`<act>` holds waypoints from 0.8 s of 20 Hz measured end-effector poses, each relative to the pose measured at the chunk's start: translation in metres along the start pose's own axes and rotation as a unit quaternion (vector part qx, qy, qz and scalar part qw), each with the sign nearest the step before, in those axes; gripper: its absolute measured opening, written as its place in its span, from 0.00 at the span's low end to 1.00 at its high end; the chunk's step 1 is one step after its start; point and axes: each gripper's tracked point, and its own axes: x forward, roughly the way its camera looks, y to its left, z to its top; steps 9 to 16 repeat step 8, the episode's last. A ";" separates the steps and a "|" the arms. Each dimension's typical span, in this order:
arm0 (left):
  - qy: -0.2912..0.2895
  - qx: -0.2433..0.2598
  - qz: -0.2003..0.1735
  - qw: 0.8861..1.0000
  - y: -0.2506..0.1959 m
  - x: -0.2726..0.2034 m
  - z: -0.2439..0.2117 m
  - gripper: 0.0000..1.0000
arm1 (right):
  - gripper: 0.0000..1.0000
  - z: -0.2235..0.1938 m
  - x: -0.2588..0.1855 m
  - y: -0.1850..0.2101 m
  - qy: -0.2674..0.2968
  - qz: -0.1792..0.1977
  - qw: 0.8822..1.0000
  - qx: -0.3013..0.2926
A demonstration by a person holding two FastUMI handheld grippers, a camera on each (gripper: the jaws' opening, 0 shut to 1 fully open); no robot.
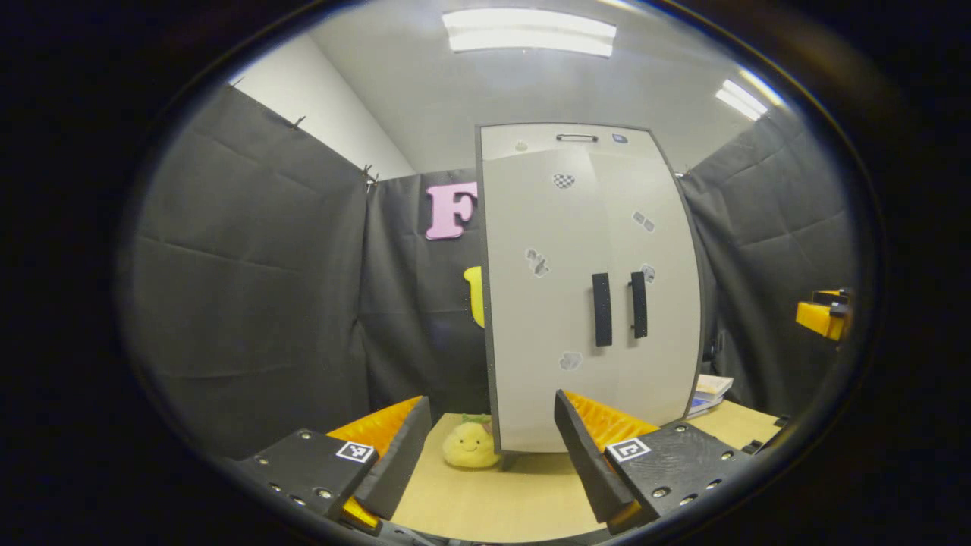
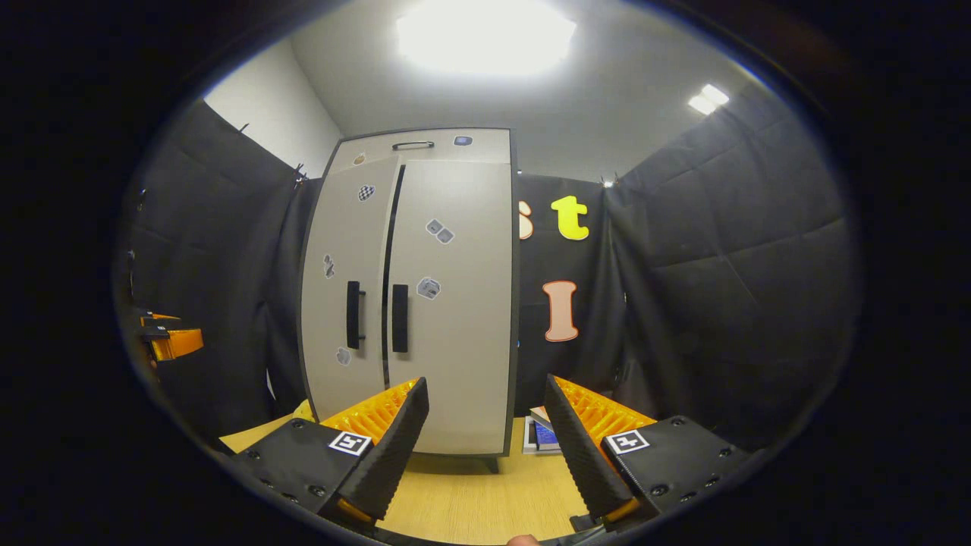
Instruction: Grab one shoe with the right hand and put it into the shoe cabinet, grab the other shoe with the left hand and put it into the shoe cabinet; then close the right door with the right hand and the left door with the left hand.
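Note:
The tall pale shoe cabinet (image 1: 576,303) stands on the table straight ahead. Both of its doors are pushed to, with two black vertical handles (image 1: 601,309) side by side. In the right gripper view the cabinet (image 2: 447,303) shows a thin dark gap between the doors beside the handles (image 2: 400,318). My left gripper (image 1: 491,400) is open and holds nothing, a short way in front of the cabinet's foot. My right gripper (image 2: 485,381) is also open and holds nothing, facing the cabinet's right half. Each gripper shows far off in the other's view, the right one (image 1: 823,315) and the left one (image 2: 171,337).
A yellow plush toy (image 1: 470,445) sits on the wooden table (image 1: 493,500) at the cabinet's left foot. A small stack of books (image 1: 711,390) lies to the cabinet's right, and the books (image 2: 542,432) show beyond my right fingers. Black cloth walls close in on every side.

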 end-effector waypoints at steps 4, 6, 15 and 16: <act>0.000 -0.001 0.001 1.000 0.001 -0.001 -0.001 0.94 | 0.96 0.003 -0.002 0.003 -0.004 0.002 1.000 0.001; 0.000 -0.002 0.002 1.000 0.002 -0.002 -0.001 0.94 | 0.96 0.005 -0.002 0.004 -0.005 0.002 1.000 0.001; 0.000 -0.003 0.002 1.000 0.002 -0.002 -0.001 0.94 | 0.96 0.006 -0.002 0.006 -0.007 0.003 1.000 0.002; 0.000 -0.003 0.002 1.000 0.002 -0.002 -0.001 0.94 | 0.96 0.006 -0.002 0.006 -0.007 0.003 1.000 0.002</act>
